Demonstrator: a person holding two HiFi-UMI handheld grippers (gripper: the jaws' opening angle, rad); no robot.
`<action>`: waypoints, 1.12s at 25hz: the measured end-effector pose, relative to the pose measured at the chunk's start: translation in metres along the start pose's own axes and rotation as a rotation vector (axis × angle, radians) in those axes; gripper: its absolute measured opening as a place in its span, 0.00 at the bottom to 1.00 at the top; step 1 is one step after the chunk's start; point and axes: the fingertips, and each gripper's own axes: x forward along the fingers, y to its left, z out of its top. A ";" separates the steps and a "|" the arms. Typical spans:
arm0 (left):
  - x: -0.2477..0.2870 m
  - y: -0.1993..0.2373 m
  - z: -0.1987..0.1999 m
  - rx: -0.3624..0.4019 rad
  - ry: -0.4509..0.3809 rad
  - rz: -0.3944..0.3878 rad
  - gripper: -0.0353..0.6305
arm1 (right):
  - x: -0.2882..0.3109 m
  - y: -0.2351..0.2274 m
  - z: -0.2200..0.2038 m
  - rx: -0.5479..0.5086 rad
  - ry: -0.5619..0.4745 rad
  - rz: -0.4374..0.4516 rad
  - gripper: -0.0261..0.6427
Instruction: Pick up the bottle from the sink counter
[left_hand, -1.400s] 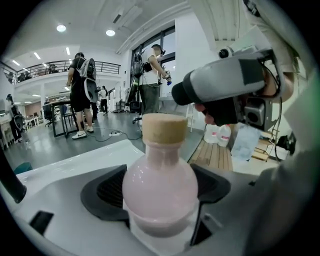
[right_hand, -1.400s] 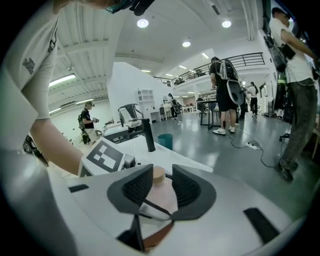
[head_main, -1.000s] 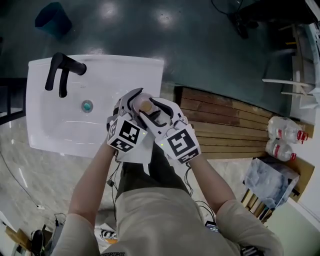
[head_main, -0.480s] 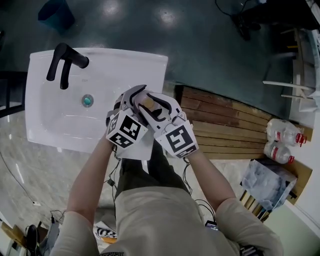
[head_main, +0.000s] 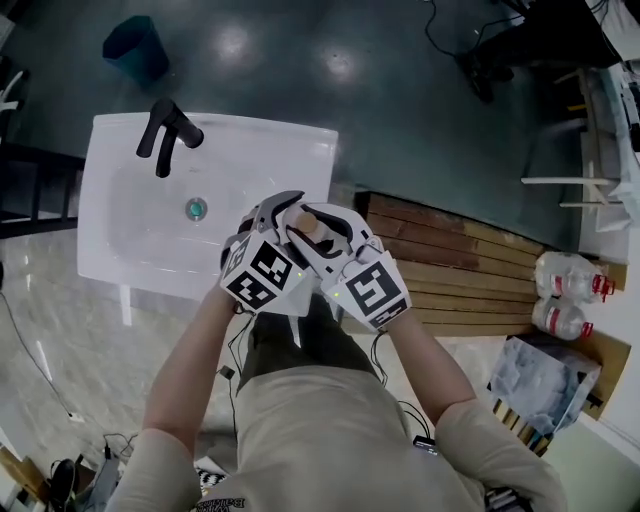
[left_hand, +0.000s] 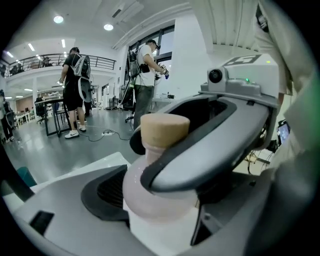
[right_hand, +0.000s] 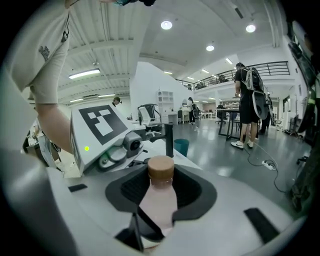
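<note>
A pale pink bottle with a tan cap (head_main: 311, 224) stands upright between both grippers, above the front right corner of the white sink (head_main: 120, 250). My left gripper (head_main: 272, 208) holds it from the left, its dark pads against the lower body of the bottle (left_hand: 165, 150). My right gripper (head_main: 330, 222) closes around it from the right. In the right gripper view the bottle (right_hand: 160, 200) sits in the dark curved pads, which press on its sides. One right-hand finger (left_hand: 215, 145) crosses the bottle's shoulder in the left gripper view.
A black faucet (head_main: 165, 130) and a teal drain (head_main: 196, 209) belong to the sink. A wooden pallet (head_main: 460, 255) lies to the right, with large water bottles (head_main: 568, 292) beyond it. A blue bin (head_main: 135, 45) stands on the dark floor. People stand far off in the hall.
The right gripper's jaws have drawn in around the bottle. The head view has shifted, so the sink now sits more to the right in frame. Both grippers stay together on the bottle.
</note>
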 end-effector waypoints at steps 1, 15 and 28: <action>-0.010 -0.001 0.010 0.016 -0.004 0.006 0.62 | -0.006 0.003 0.012 -0.009 -0.011 0.003 0.21; -0.144 -0.023 0.135 0.186 -0.072 0.147 0.63 | -0.087 0.051 0.176 -0.124 -0.208 0.019 0.21; -0.211 -0.061 0.148 0.179 -0.105 0.165 0.63 | -0.115 0.112 0.219 -0.138 -0.249 0.100 0.21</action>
